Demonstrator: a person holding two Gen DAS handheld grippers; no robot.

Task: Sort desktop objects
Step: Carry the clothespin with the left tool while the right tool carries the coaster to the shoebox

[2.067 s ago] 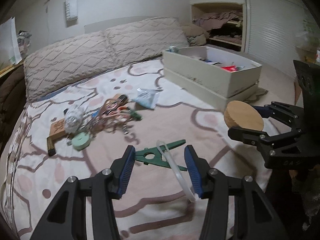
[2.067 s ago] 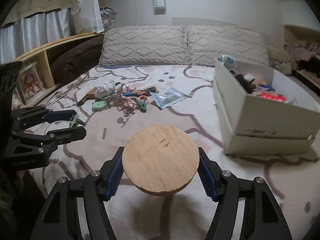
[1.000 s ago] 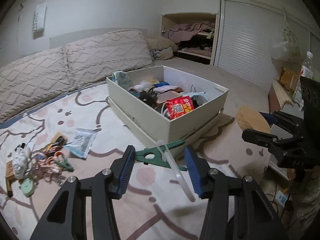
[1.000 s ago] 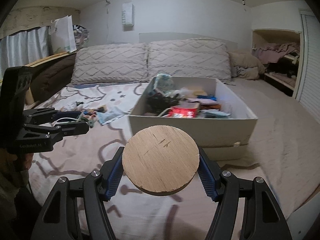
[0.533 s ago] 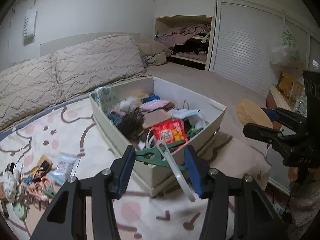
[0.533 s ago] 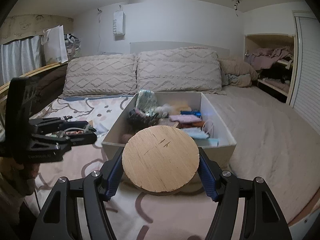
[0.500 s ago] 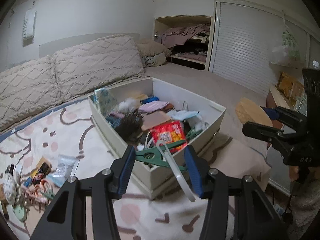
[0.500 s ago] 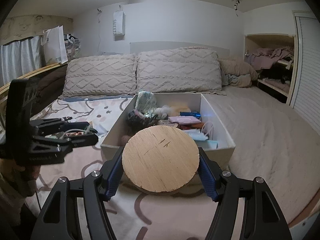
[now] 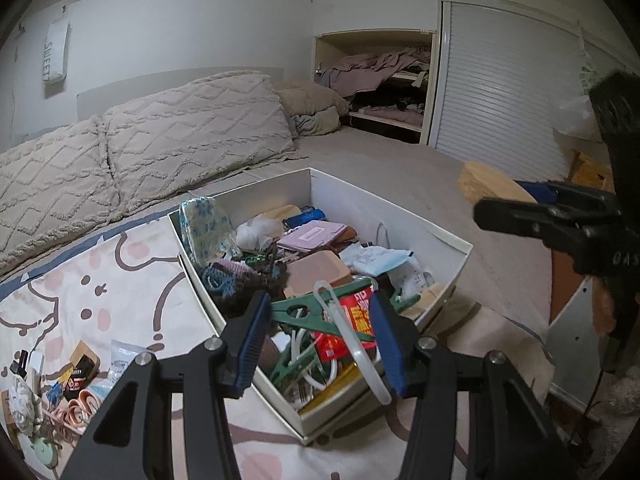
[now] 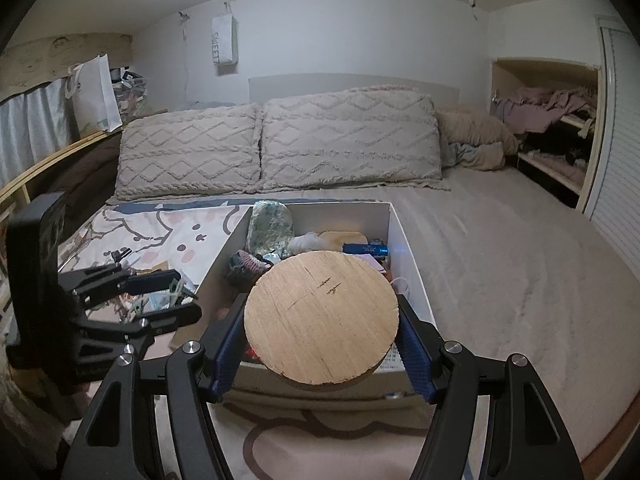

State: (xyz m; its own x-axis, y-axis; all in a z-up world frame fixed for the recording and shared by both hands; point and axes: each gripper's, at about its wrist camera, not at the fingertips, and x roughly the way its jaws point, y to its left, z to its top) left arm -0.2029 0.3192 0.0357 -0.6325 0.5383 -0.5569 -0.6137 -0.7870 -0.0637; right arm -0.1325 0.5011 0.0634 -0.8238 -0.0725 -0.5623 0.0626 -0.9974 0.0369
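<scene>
Left of the white box, small clutter lies loose on the patterned bedspread. The left gripper hangs over the box's near corner, its fingers pinching a green clothespin and a clear plastic loop. The right gripper, at the box's near wall, clamps a round wooden disc above it.

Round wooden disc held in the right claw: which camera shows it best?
The right wrist view. There the round wooden disc fills the centre, its flat face and grain fully visible between the right claw pads. The left wrist view shows only a blurred sliver of its edge at the far right, partly behind the claw.
</scene>
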